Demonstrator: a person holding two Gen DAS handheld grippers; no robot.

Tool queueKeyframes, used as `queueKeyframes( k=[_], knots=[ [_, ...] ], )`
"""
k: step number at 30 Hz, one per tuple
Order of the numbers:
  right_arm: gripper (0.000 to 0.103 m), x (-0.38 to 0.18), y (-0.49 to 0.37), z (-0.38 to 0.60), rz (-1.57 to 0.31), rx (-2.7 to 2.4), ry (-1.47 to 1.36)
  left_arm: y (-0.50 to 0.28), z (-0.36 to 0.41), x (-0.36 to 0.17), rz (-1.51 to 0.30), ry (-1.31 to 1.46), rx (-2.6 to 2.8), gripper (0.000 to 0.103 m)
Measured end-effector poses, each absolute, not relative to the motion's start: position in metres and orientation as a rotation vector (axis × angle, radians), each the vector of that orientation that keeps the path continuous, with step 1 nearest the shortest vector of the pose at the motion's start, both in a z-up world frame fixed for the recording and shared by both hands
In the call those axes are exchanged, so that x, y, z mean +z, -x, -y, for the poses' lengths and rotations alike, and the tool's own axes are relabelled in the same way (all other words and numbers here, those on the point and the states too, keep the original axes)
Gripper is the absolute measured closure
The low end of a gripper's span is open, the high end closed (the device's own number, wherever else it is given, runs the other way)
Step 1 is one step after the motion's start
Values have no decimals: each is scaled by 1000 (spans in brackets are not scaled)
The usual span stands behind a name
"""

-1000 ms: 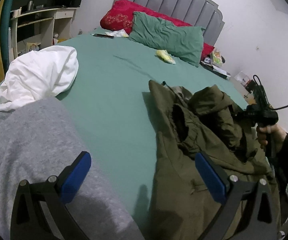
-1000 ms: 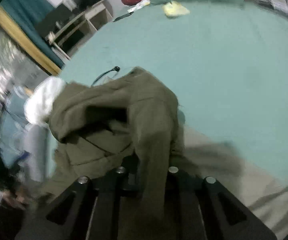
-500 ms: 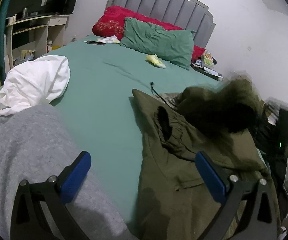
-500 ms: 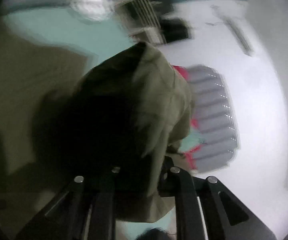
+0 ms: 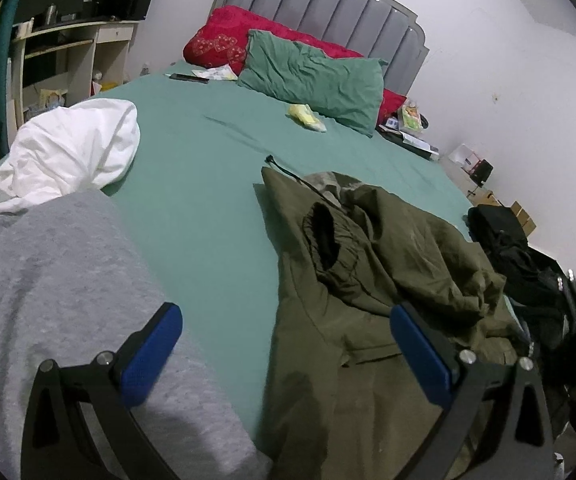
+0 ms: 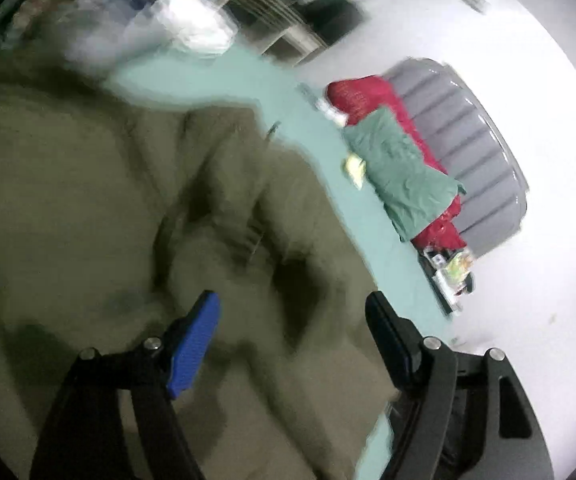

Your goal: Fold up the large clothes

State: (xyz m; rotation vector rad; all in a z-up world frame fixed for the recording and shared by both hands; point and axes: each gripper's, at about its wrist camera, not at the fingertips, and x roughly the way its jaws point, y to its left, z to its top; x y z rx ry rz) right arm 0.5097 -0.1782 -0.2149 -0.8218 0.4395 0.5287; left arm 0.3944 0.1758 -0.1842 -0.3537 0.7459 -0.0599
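Olive jacket (image 5: 368, 280) lies crumpled on the bed (image 5: 200, 208), lower right of frame, prob. dumped there for flattening. Left claw (image 5: 284, 352) released, hovering nr its hem; right claw (image 6: 292, 336) released too, just above it.

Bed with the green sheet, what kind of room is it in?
Most likely a bedroom at home. The big bed has a padded grey headboard and pillows, a desk stands by the wall, and a jacket lies on the sheet.
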Motion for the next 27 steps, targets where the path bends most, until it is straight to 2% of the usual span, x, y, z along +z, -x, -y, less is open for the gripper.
queueKeyframes(
  k=[3,5,6,7,8,12,15,17,18,20,22,27],
  knots=[
    [32,-197,-571,156,-553,511,503,-396,-168,-183,-744,326,-63,0],
    [49,-208,-608,143,-717,538,316,-395,-164,-183,-739,305,-65,0],
    [69,-221,-620,134,-781,543,283,-395,-163,-183,-739,293,-64,0],
    [84,-239,-626,129,-855,540,275,-395,-162,-183,-741,285,-66,0],
    [86,-253,-631,124,-904,543,288,-395,-161,-183,-744,279,-73,0],
    [85,-309,-599,132,-1028,535,303,-392,-163,-184,-754,309,-92,0],
    [85,-299,-575,150,-1000,529,256,-383,-159,-186,-762,332,-116,0],
    [77,-292,-565,158,-988,523,233,-374,-153,-186,-765,320,-116,0],
    [69,-288,-558,163,-981,522,219,-367,-149,-186,-764,314,-116,0],
    [60,-274,-541,176,-968,513,215,-352,-142,-184,-755,306,-112,0],
    [45,-263,-518,195,-950,491,210,-334,-135,-180,-739,300,-98,0],
    [44,-230,-460,269,-918,409,155,-279,-125,-178,-718,314,-49,0]
  ],
)
